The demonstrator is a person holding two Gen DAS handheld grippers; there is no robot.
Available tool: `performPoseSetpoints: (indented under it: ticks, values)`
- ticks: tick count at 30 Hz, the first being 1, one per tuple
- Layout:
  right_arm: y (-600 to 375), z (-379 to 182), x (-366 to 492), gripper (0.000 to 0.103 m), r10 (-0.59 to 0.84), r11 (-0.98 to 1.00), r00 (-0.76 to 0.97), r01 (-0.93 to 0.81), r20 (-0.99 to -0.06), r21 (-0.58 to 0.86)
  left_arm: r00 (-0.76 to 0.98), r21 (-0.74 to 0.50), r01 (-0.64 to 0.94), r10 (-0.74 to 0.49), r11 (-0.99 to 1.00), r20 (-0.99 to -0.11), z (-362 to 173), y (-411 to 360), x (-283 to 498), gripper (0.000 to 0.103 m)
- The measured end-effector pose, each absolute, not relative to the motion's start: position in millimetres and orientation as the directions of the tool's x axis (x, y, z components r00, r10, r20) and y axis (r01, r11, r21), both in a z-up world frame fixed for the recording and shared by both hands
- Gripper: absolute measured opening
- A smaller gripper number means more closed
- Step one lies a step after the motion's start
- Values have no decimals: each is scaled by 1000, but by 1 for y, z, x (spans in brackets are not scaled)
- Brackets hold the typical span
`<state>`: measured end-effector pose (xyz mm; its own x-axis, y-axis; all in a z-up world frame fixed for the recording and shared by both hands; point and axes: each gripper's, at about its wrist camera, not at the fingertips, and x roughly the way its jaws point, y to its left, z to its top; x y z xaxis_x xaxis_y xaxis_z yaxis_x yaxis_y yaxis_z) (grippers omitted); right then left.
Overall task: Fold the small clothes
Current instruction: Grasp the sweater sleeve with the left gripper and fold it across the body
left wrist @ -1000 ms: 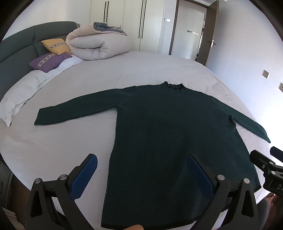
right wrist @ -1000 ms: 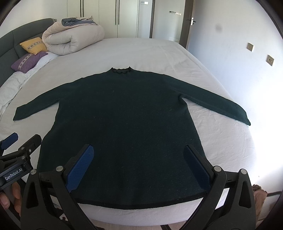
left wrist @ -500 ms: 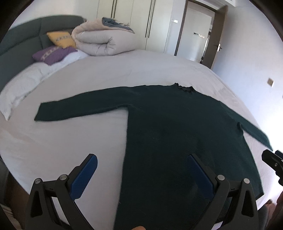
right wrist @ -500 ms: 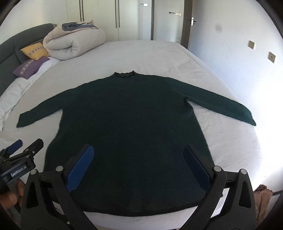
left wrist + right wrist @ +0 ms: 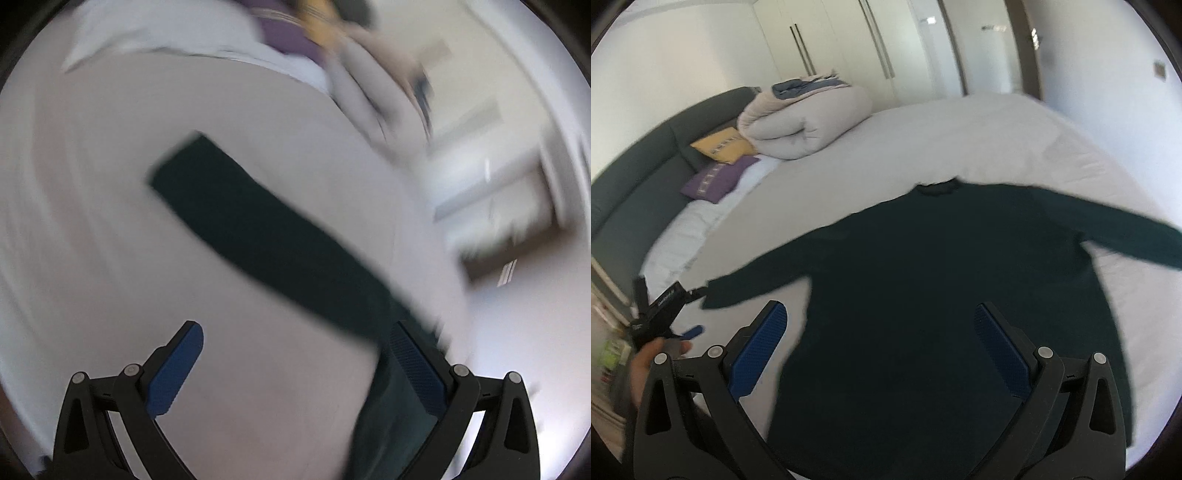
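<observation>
While the dark green sweater [image 5: 942, 295] lay flat on the bed [image 5: 1015, 133], the left tool [image 5: 295, 365] was swung from the hem toward the left sleeve [image 5: 258, 229], now mid-frame, so a sleeve fold was judged next. Both tools, the right tool [image 5: 882, 343] included, were spread and empty. Bare sheet was left around the cuff

A big white bed [image 5: 997, 140] fills the room. A rolled-up duvet [image 5: 809, 118] sits at the far left end. Just beside it lie a yellow pillow [image 5: 720, 146] and a purple pillow [image 5: 716, 179], against a dark headboard [image 5: 639, 173]. White wardrobes [image 5: 849, 51] stand far back, with a door [image 5: 1019, 48] to their right
</observation>
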<state>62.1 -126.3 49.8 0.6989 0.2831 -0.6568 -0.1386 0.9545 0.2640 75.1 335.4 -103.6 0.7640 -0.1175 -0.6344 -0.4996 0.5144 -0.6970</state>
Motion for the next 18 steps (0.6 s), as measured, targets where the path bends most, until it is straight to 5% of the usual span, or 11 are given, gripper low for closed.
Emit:
performPoseSetpoints:
  ticks: [5,13,16,18]
  values:
    - [-106,35,97,103,369,919,637,-141,-677,368,831,-844,-506,-163,176,-532,-156,404,86,100]
    - [-82,0,131,99,391,911,581,-133,-714,390,867,-868,-493,-44,69,-496,-179,413,105,98]
    - [-80,-9,139,96,396,908,576,-130,-715,399,851,-852,-520,-46,67,-523,-186,421,126,64]
    - [-82,-15,144,95,398,906,574,-125,-716,403,839,-843,-532,-85,80,-538,-196,426,143,28]
